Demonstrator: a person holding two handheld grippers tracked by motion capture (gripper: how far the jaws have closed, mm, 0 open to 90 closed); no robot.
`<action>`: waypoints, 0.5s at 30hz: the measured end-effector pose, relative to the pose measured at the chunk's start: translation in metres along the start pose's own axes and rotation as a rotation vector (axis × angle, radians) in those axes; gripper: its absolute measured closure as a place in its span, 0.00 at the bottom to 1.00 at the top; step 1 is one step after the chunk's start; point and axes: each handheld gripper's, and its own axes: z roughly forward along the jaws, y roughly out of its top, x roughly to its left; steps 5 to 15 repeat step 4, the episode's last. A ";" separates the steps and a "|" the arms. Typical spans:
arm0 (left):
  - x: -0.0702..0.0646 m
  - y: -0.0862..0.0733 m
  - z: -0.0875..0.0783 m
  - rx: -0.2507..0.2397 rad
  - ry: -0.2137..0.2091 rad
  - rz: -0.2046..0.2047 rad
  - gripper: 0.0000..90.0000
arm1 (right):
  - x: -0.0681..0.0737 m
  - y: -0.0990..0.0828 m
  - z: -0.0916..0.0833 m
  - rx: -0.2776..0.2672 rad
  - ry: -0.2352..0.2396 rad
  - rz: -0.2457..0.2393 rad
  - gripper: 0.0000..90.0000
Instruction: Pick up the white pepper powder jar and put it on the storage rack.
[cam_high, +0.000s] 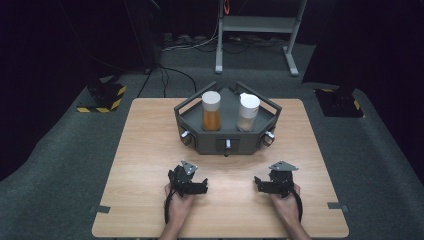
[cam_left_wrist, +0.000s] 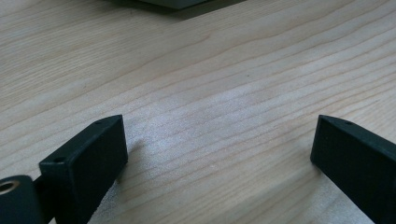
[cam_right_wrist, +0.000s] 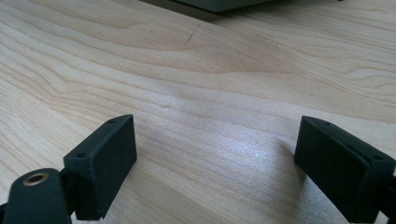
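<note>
The person's two hands are sitting at the near edge of the wooden table (cam_high: 150, 150), and each hand is holding a black tool with two jaws. The left gripper (cam_high: 192, 184) is resting low on the wood, and its jaws are standing wide apart with nothing between them. In the left gripper view, only bare wood is lying between the two black jaws. The right gripper (cam_high: 266, 184) is doing the same on the other side. Its jaws are wide too, and they are holding nothing.

Farther back, in the middle of the table, a dark grey tray (cam_high: 200, 142) is standing. Two bottles are standing upright inside it, side by side but not touching. The left bottle (cam_high: 211, 111) has a white cap and something orange inside. The right bottle (cam_high: 248, 112) has a white cap too and looks pale and sandy inside. Both bottles are well apart from the grippers, with open wood in between.

So the work is looking like it is just at the start. Nothing is being picked up yet. Both caps are sitting on, and both bottles are waiting in the tray. I think almost everything is left to do: a gripper needs to be reaching forward to the tray, closing on a bottle, and lifting it. The bottles are tall, so a bump could be tipping one over.
</note>
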 end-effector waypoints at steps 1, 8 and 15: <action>0.000 0.000 0.000 0.000 0.000 0.000 0.04 | 0.000 0.000 0.000 0.000 0.000 -0.001 0.14; 0.000 0.000 0.000 0.000 0.000 -0.001 0.04 | 0.000 0.000 0.000 0.000 0.000 0.000 0.14; 0.000 0.000 0.000 0.000 0.000 -0.001 0.04 | 0.000 0.000 0.000 0.000 0.000 0.000 0.14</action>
